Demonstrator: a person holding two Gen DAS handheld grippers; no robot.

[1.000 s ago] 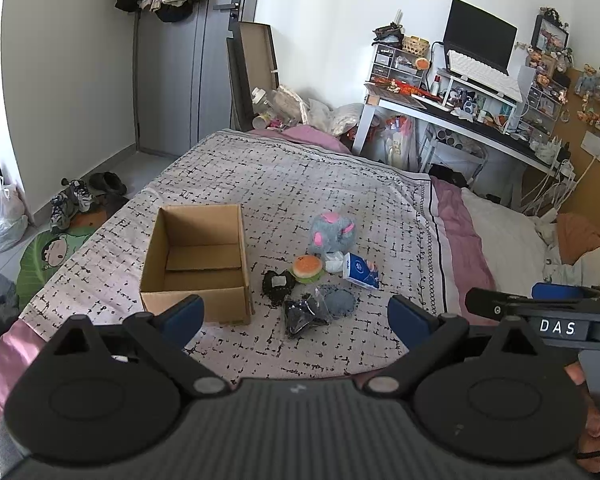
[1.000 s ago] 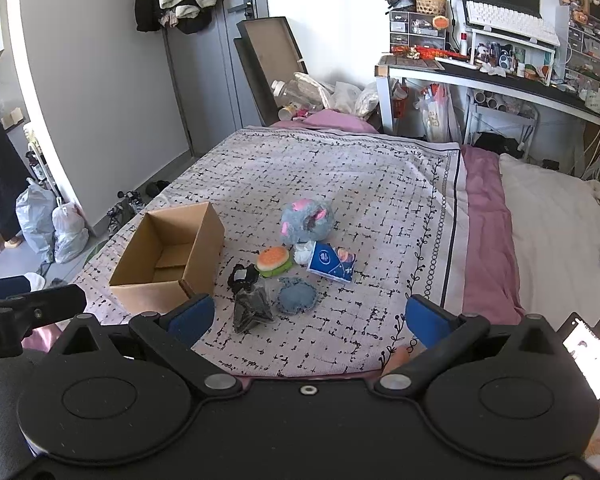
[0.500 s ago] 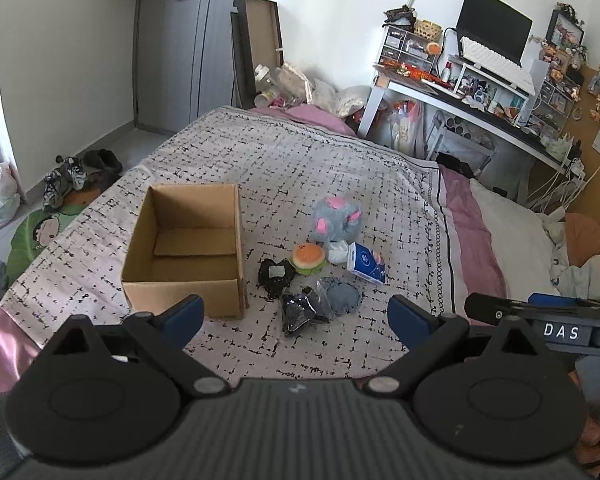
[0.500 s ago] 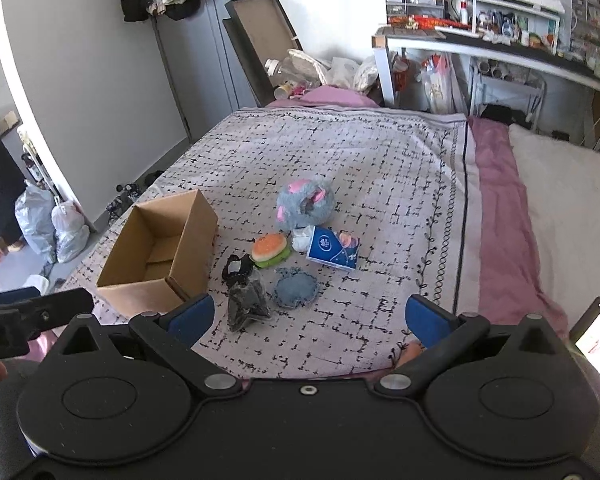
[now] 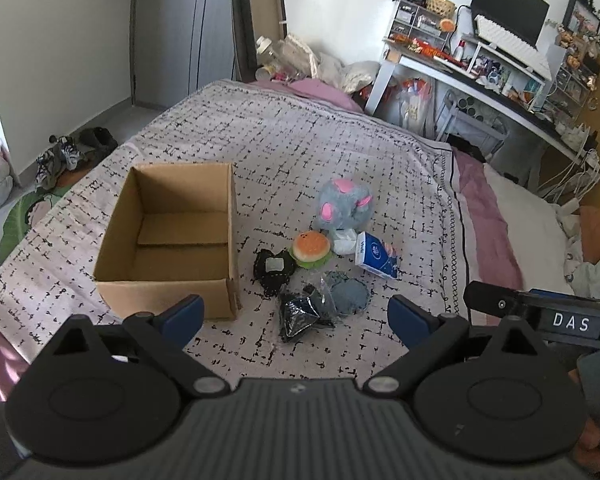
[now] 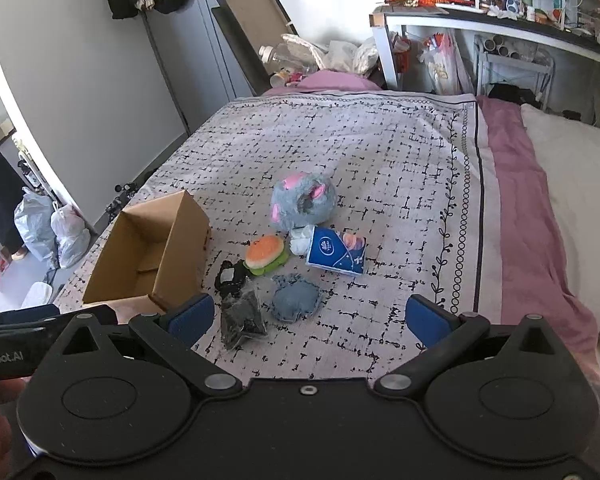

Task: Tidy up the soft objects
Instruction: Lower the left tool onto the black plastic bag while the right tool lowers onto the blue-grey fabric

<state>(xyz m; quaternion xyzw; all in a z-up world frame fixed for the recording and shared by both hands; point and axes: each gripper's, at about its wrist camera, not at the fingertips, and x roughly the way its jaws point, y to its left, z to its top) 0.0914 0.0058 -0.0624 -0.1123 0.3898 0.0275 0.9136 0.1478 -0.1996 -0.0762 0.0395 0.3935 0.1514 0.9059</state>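
Observation:
An open, empty cardboard box (image 5: pixel 172 240) (image 6: pixel 156 256) sits on the patterned bedspread. To its right lie a grey-and-pink plush (image 5: pixel 342 204) (image 6: pixel 302 204), a burger toy (image 5: pixel 311 249) (image 6: pixel 266 254), a blue tissue pack (image 5: pixel 376 256) (image 6: pixel 338 250), a white wad (image 5: pixel 344 240), a black soft item (image 5: pixel 272 270) (image 6: pixel 230 276), a grey-blue round pad (image 5: pixel 348 294) (image 6: pixel 296 298) and a dark item in a clear bag (image 5: pixel 300 312) (image 6: pixel 242 314). My left gripper (image 5: pixel 294 316) and right gripper (image 6: pixel 308 316) are open and empty, above the bed's near edge.
The bed (image 5: pixel 300 132) runs to a pink sheet and white pillow (image 6: pixel 572 184) at right. A cluttered desk (image 5: pixel 480 72) stands behind, with bags and a leaning board (image 5: pixel 260 20) at the wall. Shoes (image 5: pixel 64 152) and plastic bags (image 6: pixel 52 228) lie on the floor at left.
Both grippers have moved forward and tilted down toward the pile; the box and soft items now look larger and closer. Nothing on the bed has moved.

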